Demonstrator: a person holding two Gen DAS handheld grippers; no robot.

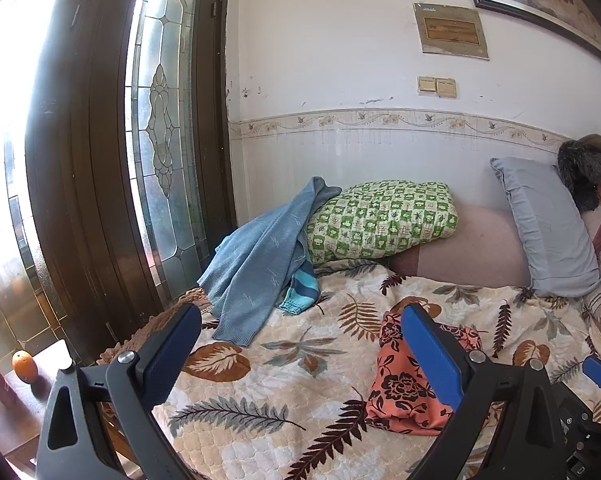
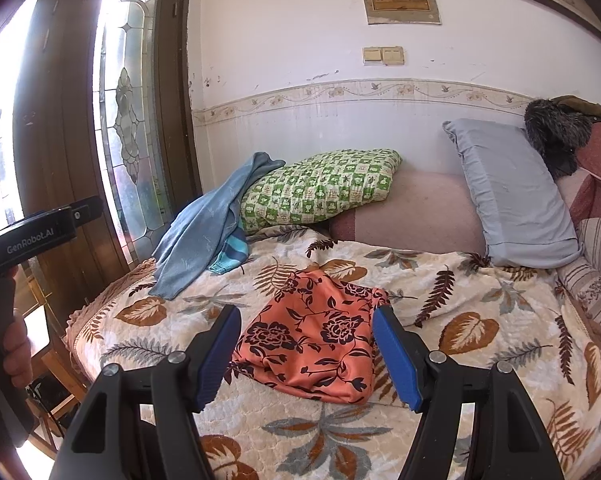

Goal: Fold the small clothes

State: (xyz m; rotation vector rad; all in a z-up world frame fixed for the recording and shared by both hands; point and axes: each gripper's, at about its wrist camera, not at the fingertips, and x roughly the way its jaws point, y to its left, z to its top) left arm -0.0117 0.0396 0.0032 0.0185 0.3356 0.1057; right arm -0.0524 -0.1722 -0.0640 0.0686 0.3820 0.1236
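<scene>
An orange garment with dark flowers (image 2: pixel 314 344) lies folded into a compact packet on the leaf-patterned bedspread (image 2: pixel 480 320). My right gripper (image 2: pixel 306 354) hovers just before it, open, the packet framed between its blue pads with nothing touching. In the left wrist view the same orange garment (image 1: pixel 404 388) lies partly behind the right finger. My left gripper (image 1: pixel 300 356) is open and holds nothing. A light blue sweater (image 1: pixel 256 268) drapes over a green checked pillow (image 1: pixel 380 220) at the back, with a striped teal piece (image 1: pixel 302 288) under it.
A grey-blue pillow (image 2: pixel 508 196) leans at the back right beside a dark furry item (image 2: pixel 556 132). A dark wooden door with leaded glass (image 1: pixel 160 120) stands left of the bed. An orange (image 1: pixel 24 366) sits on a low surface at far left. A hand (image 2: pixel 16 348) holds the left gripper's handle.
</scene>
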